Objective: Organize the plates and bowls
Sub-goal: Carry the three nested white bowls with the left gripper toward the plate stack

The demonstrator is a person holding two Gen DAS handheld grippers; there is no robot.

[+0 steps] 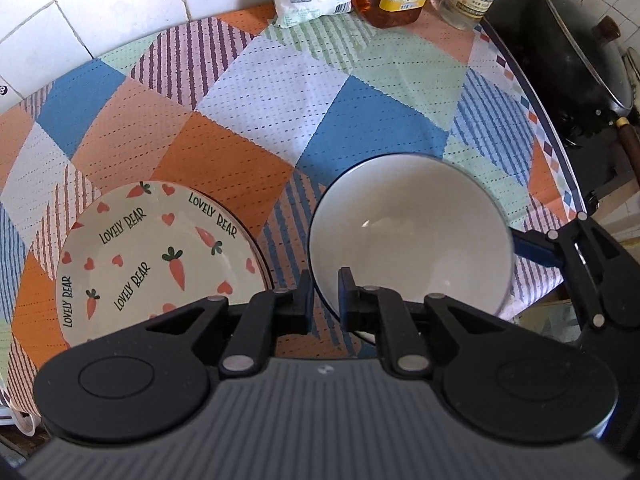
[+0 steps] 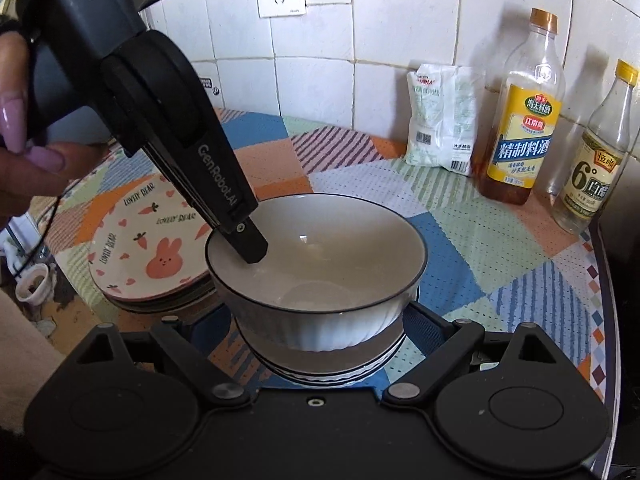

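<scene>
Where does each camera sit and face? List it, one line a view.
Left wrist: on the left gripper, looking steeply down at bowl and plate; its fingers pinch the rim.
Right wrist: on the right gripper, facing the tiled wall over the bowl; a hand shows.
Shared: bowl, plate, bottles.

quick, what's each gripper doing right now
left gripper: shut on the rim of the top bowl.
right gripper: open, fingers either side of the bowl stack, not pressing.

Glossy ceramic bowl (image 2: 316, 240) — perforated mat (image 1: 280, 120)
</scene>
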